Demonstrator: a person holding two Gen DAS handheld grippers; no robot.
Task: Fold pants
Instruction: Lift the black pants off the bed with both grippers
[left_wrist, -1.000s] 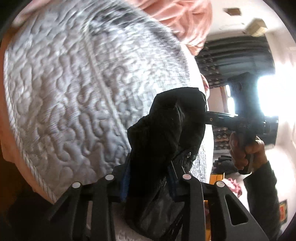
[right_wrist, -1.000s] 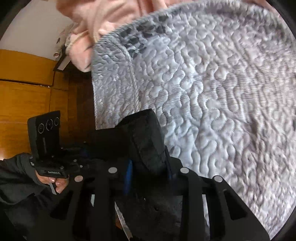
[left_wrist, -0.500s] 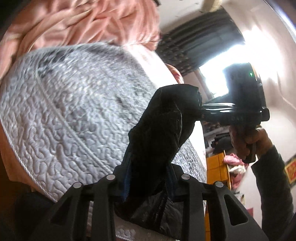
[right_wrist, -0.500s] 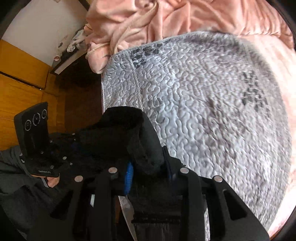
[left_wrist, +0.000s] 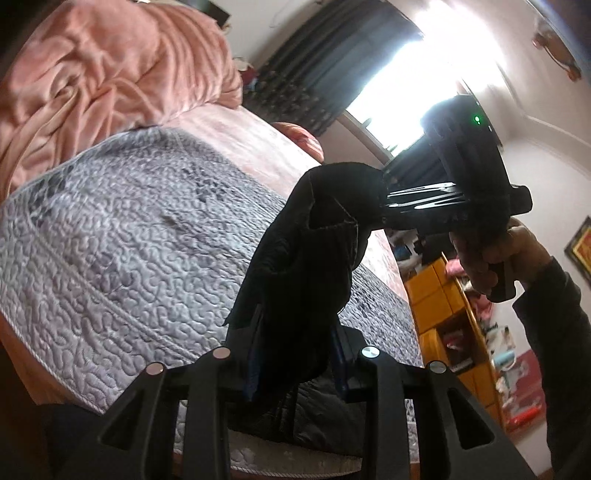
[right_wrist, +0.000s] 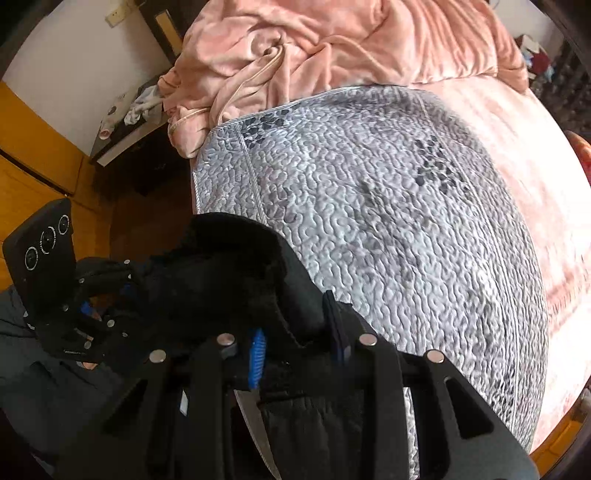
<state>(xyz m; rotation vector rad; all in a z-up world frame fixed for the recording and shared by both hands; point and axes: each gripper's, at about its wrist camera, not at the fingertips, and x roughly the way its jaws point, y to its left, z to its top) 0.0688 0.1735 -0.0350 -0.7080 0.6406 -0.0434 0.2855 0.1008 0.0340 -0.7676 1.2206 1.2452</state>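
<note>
The task is at an early stage: the black pants (left_wrist: 314, 258) are held in the air above the bed, bunched and not yet laid flat, and no fold is visible; spreading the garment on the grey quilted cover (left_wrist: 122, 251) and making each fold appear to remain. Working left to right, the left gripper (left_wrist: 295, 362) is seen in the left wrist view with its jaws drawn close together and clamped on a thick wad of the black fabric, which rises from between the blue pads and drapes across toward the other tool. The gripper is angled moderately downward over the near edge of the cover, with the pink blanket (left_wrist: 103, 74) heaped at the far end of the bed. To the right, the right gripper (right_wrist: 297, 345) is likewise narrowly closed on a bunch of the same fabric, judged to be part of the waistband. It points steeply down at the cover. In the left wrist view the person's right hand (left_wrist: 491, 258) grips the handle, with a dark sleeve (left_wrist: 554, 332) below it. The pants span the gap between both tools, clear of the bed surface.
</note>
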